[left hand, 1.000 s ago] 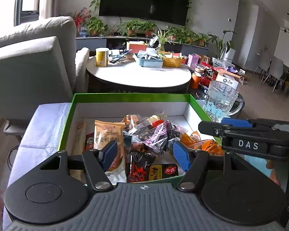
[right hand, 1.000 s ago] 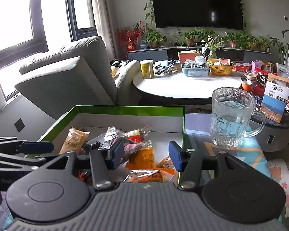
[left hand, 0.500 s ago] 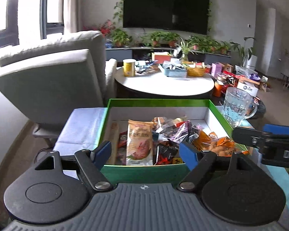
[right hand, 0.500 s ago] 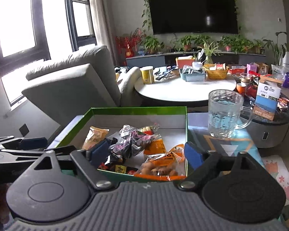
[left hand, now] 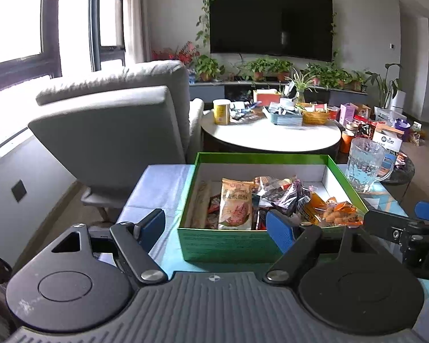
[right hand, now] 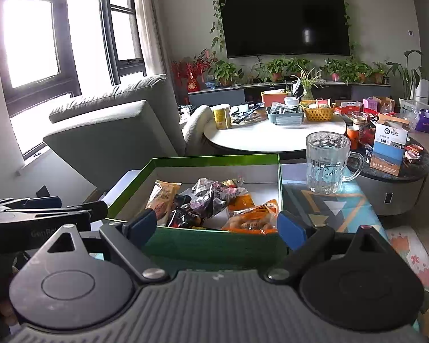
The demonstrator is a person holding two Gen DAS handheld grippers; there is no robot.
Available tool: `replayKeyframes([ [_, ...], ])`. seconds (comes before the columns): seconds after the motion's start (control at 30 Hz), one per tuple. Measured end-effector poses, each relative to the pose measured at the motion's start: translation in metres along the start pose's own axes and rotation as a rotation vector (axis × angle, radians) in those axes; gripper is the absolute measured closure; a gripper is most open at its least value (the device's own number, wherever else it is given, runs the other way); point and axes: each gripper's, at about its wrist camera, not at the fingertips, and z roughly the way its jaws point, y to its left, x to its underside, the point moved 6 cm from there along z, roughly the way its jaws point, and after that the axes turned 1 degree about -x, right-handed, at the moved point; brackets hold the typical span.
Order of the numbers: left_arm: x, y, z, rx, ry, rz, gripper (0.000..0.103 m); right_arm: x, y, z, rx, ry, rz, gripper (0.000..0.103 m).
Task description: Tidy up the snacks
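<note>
1. Both grippers are now sitting farther back from the green box (left hand: 228, 244) than a second ago: then the blue pads were hanging over the snacks, and now the box's near wall is showing in full ahead of them.
2. The left gripper (left hand: 216, 227) is standing released, its jaws spread wider than before and holding nothing; one pad is lying off the box's left corner over the pale blue cloth (left hand: 160, 188), the other in front of the near wall.
3. The right gripper (right hand: 216, 227) is likewise standing released and empty, its two pads now spanning almost the whole width of the near wall, wider than a second ago.
4. The snacks are resting where they were, piled inside the one box on the low table: one tan packet (left hand: 236, 204) leaning near the left wall, one long pale packet (left hand: 200, 204) lying beside it against that wall, a crumpled purple-silver wrapper (right hand: 214, 197) lying in the middle, and two orange packets (right hand: 254, 217) sitting at the right near corner. The dark packets under them are overlapping too much for counting.
5. One glass mug (right hand: 327, 165) is standing upright just beside the box's right wall, apart from it.
6. Behind, one round white table (left hand: 271, 137) is carrying one yellow canister (left hand: 221, 111), one blue tray and one wicker basket (left hand: 314, 115).
7. One grey armchair (left hand: 114, 125) is standing at the left, and one black television (left hand: 271, 23) is hanging on the wall.
</note>
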Motion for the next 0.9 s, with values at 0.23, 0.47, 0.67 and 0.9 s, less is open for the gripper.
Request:
replayKeyframes([
  [0.23, 0.001, -0.004, -0.017, 0.001, -0.016, 0.021, 0.027, 0.002, 0.004, -0.013, 0.008, -0.015, -0.006, 0.065],
  [0.47, 0.002, -0.009, -0.031, 0.014, -0.03, 0.034, 0.027, 0.005, 0.004, -0.024, 0.017, -0.029, 0.0, 0.065],
  [0.67, 0.004, -0.011, -0.036, 0.026, -0.015, 0.024, 0.027, 0.006, 0.003, -0.031, 0.014, -0.041, 0.007, 0.065],
  [0.9, 0.005, -0.016, -0.041, 0.016, -0.027, 0.035, 0.027, 0.008, 0.001, -0.036, 0.014, -0.045, 0.02, 0.065],
])
